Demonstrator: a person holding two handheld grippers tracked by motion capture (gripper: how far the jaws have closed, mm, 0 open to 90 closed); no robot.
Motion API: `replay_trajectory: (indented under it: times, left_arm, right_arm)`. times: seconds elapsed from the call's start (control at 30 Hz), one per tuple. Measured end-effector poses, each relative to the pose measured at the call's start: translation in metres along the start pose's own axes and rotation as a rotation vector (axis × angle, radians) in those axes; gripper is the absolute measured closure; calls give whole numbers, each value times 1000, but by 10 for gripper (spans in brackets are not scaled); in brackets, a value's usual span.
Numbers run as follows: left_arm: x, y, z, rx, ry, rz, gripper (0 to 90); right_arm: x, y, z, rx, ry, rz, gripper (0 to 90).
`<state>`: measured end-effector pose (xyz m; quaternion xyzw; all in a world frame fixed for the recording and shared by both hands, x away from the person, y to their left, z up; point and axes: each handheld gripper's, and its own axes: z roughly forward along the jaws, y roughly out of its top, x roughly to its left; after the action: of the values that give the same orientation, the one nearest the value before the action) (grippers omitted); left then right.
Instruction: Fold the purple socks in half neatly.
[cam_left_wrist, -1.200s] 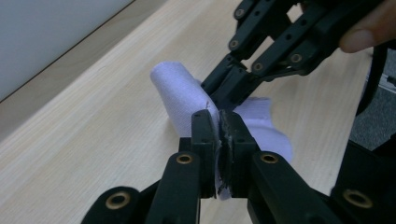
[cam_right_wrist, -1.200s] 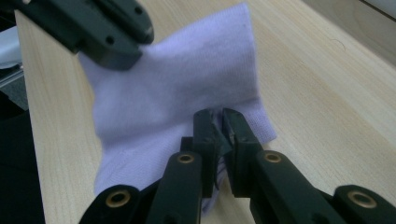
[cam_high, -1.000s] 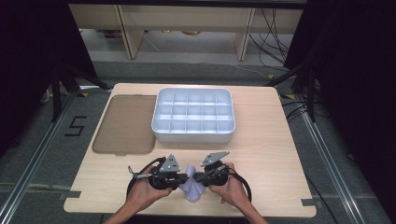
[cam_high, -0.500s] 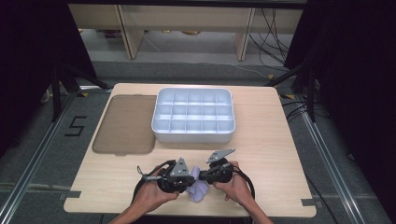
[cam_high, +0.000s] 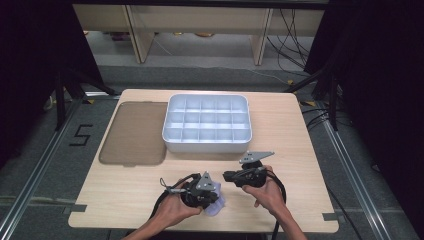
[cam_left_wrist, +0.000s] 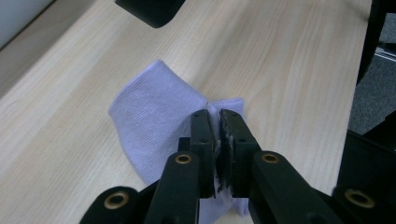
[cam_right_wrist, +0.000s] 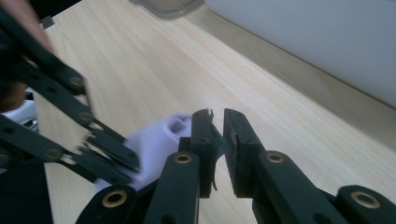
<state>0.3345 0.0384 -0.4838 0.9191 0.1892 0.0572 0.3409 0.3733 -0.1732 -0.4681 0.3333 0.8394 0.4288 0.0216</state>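
Pale wooden table (cam_high: 130, 195) bears a white divided tray (cam_high: 207, 124); left tool (cam_left_wrist: 217, 133) pinches a lavender sock (cam_left_wrist: 149, 121); right tool (cam_right_wrist: 218, 135) pressed together.

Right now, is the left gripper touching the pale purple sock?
Touching. In the left gripper view, the left gripper has its jaws shut on a pinched fold of the sock, which lies on the table.

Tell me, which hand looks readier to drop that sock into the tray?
Left, probably: the left hand-held gripper is shut on the sock, while the right hand-held gripper holds nothing, though nearer the tray.
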Motion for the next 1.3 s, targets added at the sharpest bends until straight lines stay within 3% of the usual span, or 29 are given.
replay_trajectory:
  times: [0.03, 0.1, 0.17, 0.2, 0.4, 0.53, 0.6, 0.63, 0.67, 0.7, 0.8, 0.87, 0.97, 1.03, 1.1, 1.17, 1.2, 1.23, 1.3]
  left_arm:
    - [0, 0, 2, 5, 1, 7, 836]
    - [-3, -1, 7, -19, -4, -31, 830]
    - [-2, -1, 7, -15, -5, -25, 827]
    - [-3, -1, 7, -24, -2, -38, 826]
    - [-2, -1, 6, -6, -7, -10, 808]
    - [-7, -3, 5, -68, -18, -74, 739]
    - [-8, -4, 2, -81, -24, -76, 692]
    - [-6, -5, -5, -55, -28, -32, 671]
    - [-9, -7, -14, -129, -32, -92, 661]
    - [-9, -9, -20, -162, -44, -134, 659]
    - [-3, -13, -34, -205, -47, -176, 705]
    - [-1, -13, -34, -200, -46, -170, 756]
    - [-8, -15, -12, -134, -69, -147, 797]
    - [-12, -16, 1, -81, -57, -99, 821]
    - [-13, -18, 6, -72, -34, -57, 850]
    - [-13, -17, 4, -67, -27, -68, 854]
    - [-10, -18, 2, -40, -27, -37, 856]
    - [-10, -19, 3, -69, -30, -56, 857]
    - [-10, -20, 3, -78, -36, -75, 858]
  right_arm:
    - [1, 2, 0, -10, -2, -31, 832]
    - [7, 5, 0, -7, 6, -36, 832]
    - [11, 7, 3, 4, 12, -55, 832]
    - [14, 7, 5, 10, 25, -36, 832]
    - [19, 6, 20, 64, 46, -80, 839]
    - [18, 0, 29, 145, -24, -99, 842]
    - [16, -2, 30, 150, -41, -111, 843]
    - [15, -6, 33, 142, -40, -96, 843]
    - [14, -6, 32, 163, -44, -94, 843]
    - [14, -7, 32, 147, -40, -77, 843]
    - [14, -6, 30, 158, -42, -86, 843]
    - [14, -7, 32, 146, -39, -83, 843]
    - [15, -6, 31, 160, -48, -92, 843]
    - [15, -6, 31, 163, -55, -93, 843]
    - [15, -7, 31, 164, -53, -97, 842]
    - [16, -7, 31, 166, -58, -98, 843]
    - [16, -7, 30, 168, -53, -95, 841]
    - [16, -7, 31, 159, -49, -94, 840]
    - [16, -7, 28, 159, -50, -93, 830]
